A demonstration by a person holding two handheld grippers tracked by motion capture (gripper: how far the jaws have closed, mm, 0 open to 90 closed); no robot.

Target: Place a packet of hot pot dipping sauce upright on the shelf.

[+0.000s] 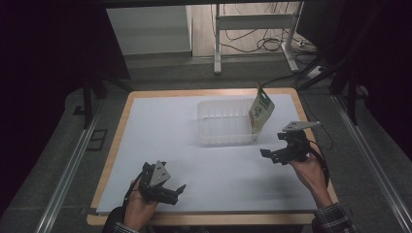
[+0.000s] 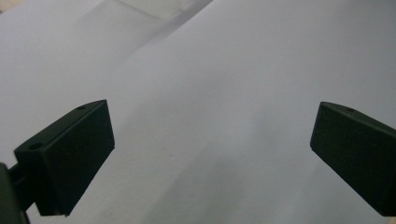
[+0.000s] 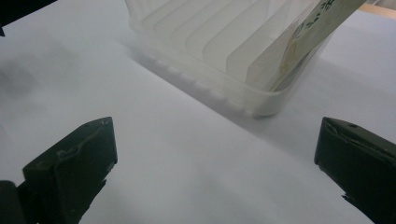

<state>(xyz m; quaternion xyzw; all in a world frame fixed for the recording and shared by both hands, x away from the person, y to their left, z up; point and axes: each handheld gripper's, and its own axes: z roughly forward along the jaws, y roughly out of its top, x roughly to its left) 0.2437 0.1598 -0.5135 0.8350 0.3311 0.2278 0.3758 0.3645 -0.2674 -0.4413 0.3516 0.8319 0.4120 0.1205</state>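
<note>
The left gripper [image 2: 212, 158] has its two blocky matte black jaws spread wide apart with nothing between them, above a smooth white sheet [image 2: 224, 70]. It sits at the near left of the table, held in the person's left hand [image 1: 138, 206], with a grey three-cornered plate on top.

The right gripper [image 3: 215, 163] also has its jaws wide apart and empty; their black faces look scuffed at the edges. It is held by the right hand [image 1: 311, 172] at the near right.

Just beyond the right gripper stands a translucent plastic bin [image 3: 210, 51], rectangular with ribbed walls and rounded corners. It rests on the white sheet right of the middle, toward the far side. A flat packet [image 1: 261, 112], pale with green print and a hang tab on top, leans tilted against the bin's right end, its lower part inside.

The white sheet covers a wooden-edged table [image 1: 116, 131].
</note>
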